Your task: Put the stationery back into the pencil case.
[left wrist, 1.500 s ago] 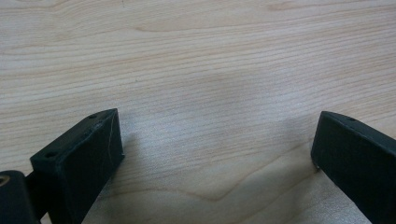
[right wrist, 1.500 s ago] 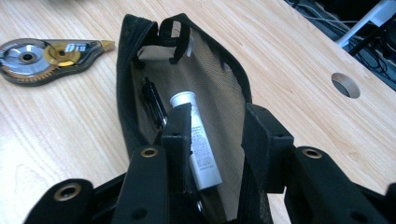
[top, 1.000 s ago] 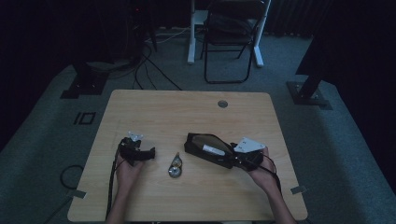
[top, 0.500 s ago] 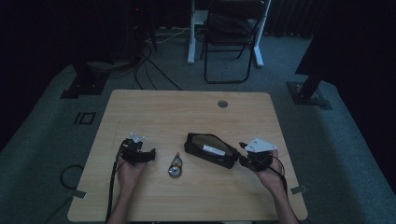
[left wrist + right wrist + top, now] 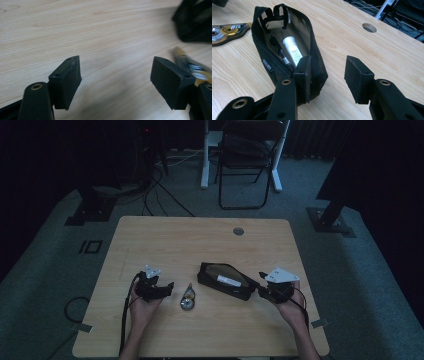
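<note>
A black mesh pouch (image 5: 225, 281) lies unzipped mid-table; in the right gripper view the pouch (image 5: 267, 62) holds a white tube (image 5: 292, 50) and a black pen (image 5: 277, 47). My right gripper (image 5: 328, 62) is open at the pouch's near end. Its jaws have just been opening: the left pad rests against the end, the right pad stands clear. A gold-and-black correction tape dispenser (image 5: 188, 299) lies left of the pouch. My left gripper (image 5: 169, 286) points at the dispenser from the left. The left gripper (image 5: 116, 67) is open over bare wood, its jaws just closing, with the dispenser (image 5: 192, 68) beyond its right pad.
The wooden table (image 5: 165, 240) has a round cable hole (image 5: 238, 231) near its far edge. A folding chair (image 5: 250, 160) and stand bases sit on the carpet beyond. Cables trail off the table's left front.
My left gripper has shifted slightly right toward the dispenser and its jaws have narrowed. My right gripper has eased a little to the right at the pouch's end.
</note>
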